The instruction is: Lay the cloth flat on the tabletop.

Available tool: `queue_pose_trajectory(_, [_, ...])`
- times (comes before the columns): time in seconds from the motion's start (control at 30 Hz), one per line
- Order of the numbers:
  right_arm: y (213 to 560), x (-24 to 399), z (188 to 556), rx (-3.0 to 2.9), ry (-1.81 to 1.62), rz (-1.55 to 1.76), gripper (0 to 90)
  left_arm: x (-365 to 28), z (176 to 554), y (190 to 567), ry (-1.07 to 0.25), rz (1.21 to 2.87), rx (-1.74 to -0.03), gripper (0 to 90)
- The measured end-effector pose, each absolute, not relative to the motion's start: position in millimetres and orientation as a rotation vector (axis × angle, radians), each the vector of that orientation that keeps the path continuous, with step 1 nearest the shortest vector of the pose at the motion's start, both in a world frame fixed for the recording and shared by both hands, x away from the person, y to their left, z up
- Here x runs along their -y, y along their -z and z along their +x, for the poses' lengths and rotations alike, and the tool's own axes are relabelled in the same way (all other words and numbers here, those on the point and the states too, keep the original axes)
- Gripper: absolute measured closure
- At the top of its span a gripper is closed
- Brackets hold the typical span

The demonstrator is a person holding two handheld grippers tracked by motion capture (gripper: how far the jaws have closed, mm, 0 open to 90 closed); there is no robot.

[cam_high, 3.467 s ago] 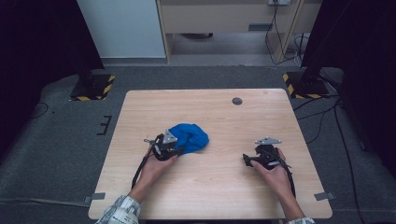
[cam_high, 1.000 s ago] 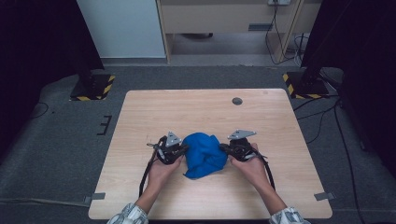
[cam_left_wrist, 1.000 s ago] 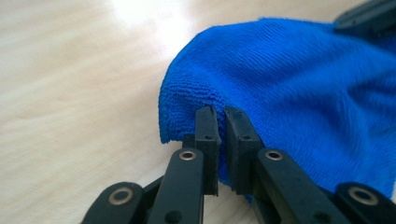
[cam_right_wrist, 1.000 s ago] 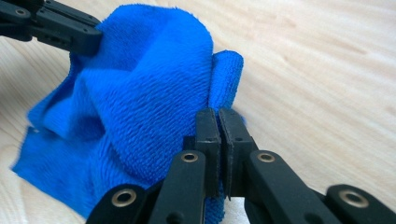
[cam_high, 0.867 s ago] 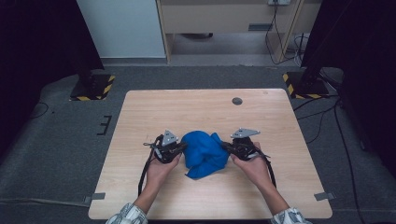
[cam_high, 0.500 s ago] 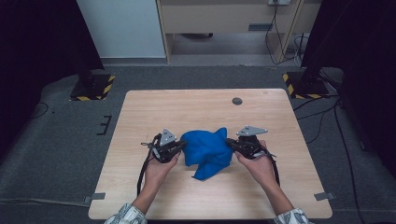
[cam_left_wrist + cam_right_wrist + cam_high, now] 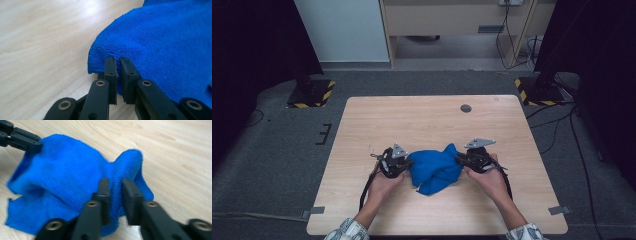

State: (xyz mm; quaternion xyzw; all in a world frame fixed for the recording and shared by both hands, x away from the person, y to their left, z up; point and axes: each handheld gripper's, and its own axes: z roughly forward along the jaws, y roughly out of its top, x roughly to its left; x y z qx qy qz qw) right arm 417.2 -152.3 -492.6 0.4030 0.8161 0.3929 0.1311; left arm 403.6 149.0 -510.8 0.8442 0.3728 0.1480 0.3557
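Blue microfibre cloth (image 7: 435, 169) lies bunched on the near-centre part of the wooden table (image 7: 422, 120), between the two grippers. Its long axis runs roughly left-right, with one loose corner trailing toward the near edge and a raised fold peaking at its far-right side. Left gripper (image 7: 398, 162) sits at the cloth's left edge; in the left gripper view (image 7: 118, 72) its jaws are nearly together, pinching the hemmed edge of the cloth (image 7: 160, 45). Right gripper (image 7: 469, 159) sits at the cloth's right edge; in the right gripper view (image 7: 115, 198) its jaws are clamped on a raised fold of the cloth (image 7: 62, 182), with fabric filling the gap between them. Cloth surface: short looped pile, uniform saturated blue, stitched border visible. No label, tag or writing can be made out on it. A small dark round spot (image 7: 466, 108) lies on the table's far side, well apart from the cloth.
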Motion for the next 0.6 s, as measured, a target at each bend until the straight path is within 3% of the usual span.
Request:
queue_pose_trajectory(0.33, [490.0,154.2,433.1,-2.256,-1.146,1.203,54.9,-145.2,404.6,520.0,-0.379,2.224,-0.965,81.0])
queue_pose_trajectory(0.6, [499.9,143.4,443.4,-2.284,-1.088,1.176,36.0,-145.1,404.8,522.3,-0.400,2.212,-0.969,77.6])
